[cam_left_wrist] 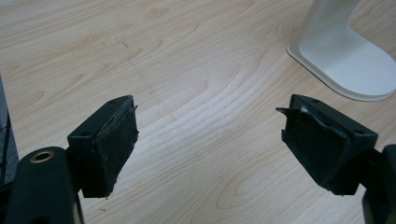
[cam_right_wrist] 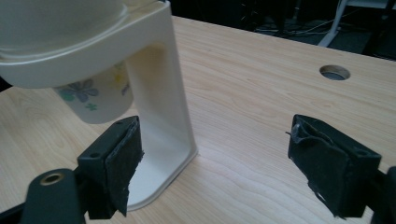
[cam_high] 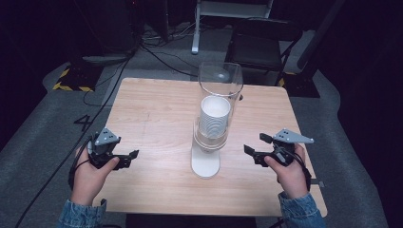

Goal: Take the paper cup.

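Flanking the cup dispenser (cam_high: 209,142) for access, left gripper (cam_high: 129,158) and right gripper (cam_high: 253,146) hover wide open, holding nothing.

White cup dispenser (cam_high: 207,152) upright mid-surface, flat base on the wood, clear tube (cam_high: 221,80) above holding stacked white cups (cam_high: 214,116); flower-printed bottom cup (cam_right_wrist: 93,100) protruding beneath the collar

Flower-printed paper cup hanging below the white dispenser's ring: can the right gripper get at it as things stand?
Probably yes. The right gripper has open, empty jaws, and the flower-printed paper cup hangs just ahead with bare wooden table between; only the white dispenser's upright stand sits close beside it.
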`<state>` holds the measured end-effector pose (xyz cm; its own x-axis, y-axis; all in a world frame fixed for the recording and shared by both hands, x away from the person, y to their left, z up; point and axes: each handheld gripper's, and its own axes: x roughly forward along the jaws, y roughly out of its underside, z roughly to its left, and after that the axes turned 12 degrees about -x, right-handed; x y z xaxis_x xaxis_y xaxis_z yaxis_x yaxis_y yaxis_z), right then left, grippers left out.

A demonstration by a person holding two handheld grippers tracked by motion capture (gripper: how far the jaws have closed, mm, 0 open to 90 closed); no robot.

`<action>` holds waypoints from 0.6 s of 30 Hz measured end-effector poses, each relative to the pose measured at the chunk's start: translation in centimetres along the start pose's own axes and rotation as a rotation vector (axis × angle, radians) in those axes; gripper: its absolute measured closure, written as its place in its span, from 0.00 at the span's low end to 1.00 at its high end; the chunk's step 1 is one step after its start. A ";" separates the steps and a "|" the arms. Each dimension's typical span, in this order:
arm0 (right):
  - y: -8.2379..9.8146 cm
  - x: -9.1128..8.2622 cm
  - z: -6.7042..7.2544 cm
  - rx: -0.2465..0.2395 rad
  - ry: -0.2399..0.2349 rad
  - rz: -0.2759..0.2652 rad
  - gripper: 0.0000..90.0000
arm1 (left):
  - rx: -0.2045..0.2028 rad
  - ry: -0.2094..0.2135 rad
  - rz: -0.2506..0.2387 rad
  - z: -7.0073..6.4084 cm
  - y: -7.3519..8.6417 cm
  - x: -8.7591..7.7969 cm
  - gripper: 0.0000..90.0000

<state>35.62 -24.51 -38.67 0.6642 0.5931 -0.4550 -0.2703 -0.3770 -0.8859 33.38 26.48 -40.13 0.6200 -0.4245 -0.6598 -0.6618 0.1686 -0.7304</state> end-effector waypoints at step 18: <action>-1.6 2.9 4.6 -0.062 -0.154 -0.038 0.18 | 0.006 0.000 0.003 0.1 0.1 0.2 0.20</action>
<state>34.74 -18.87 -38.99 0.5573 0.7081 -0.4337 -0.2001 -0.3924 -0.8978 33.45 26.50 -40.32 0.6180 -0.4236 -0.6623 -0.6613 0.1754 -0.7293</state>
